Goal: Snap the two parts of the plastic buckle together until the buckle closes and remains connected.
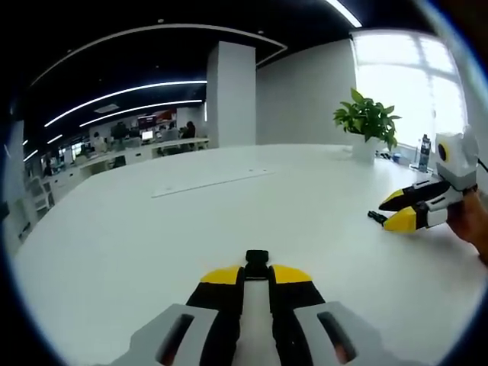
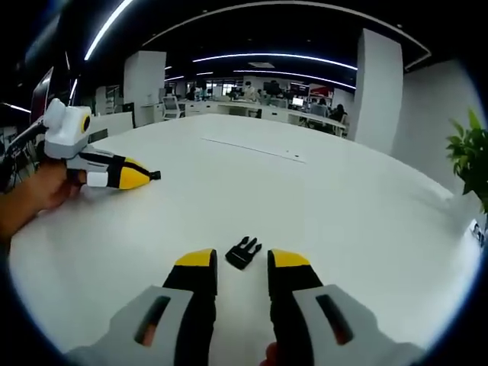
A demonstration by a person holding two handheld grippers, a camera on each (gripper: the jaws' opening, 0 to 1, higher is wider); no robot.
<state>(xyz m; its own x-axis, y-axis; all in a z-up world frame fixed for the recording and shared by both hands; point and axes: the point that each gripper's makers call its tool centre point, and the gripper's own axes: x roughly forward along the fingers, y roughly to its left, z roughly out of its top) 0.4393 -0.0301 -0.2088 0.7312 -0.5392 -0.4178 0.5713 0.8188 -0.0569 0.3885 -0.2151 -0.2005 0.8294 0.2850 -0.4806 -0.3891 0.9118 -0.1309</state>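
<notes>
Office space stretches behind a broad white table [image 1: 229, 221], with desks, a square pillar [image 1: 231, 95] and ceiling light strips far beyond your claws, and a potted plant [image 1: 367, 122] by the bright window ahead and to the right of your left claw.

Your left gripper [image 1: 257, 276] has its yellow-tipped jaws pressed close together on a black buckle part [image 1: 257, 261]. The piece sits right between the tips and pokes out a little past them, just above the table surface. In the right gripper view you see the same claw [image 2: 141, 178] at the far left, a hand [image 2: 34, 194] around its body, with a small black tip showing past its closed yellow jaws.

Your right gripper [image 2: 242, 263] has its jaws spread apart, pinching nothing. The other buckle part [image 2: 243, 252], black with prongs, lies flat on the table in the gap between the two tips, slightly nearer the left jaw and reaching just past the tips. Whether it touches that jaw you cannot tell. In the left gripper view this claw [image 1: 398, 210] lies well off to the right of your left claw, low over the table, jaws parted, and a small dark piece [image 1: 377, 217] rests on the table just beside its tips.

The two buckle parts are well apart, not joined.
</notes>
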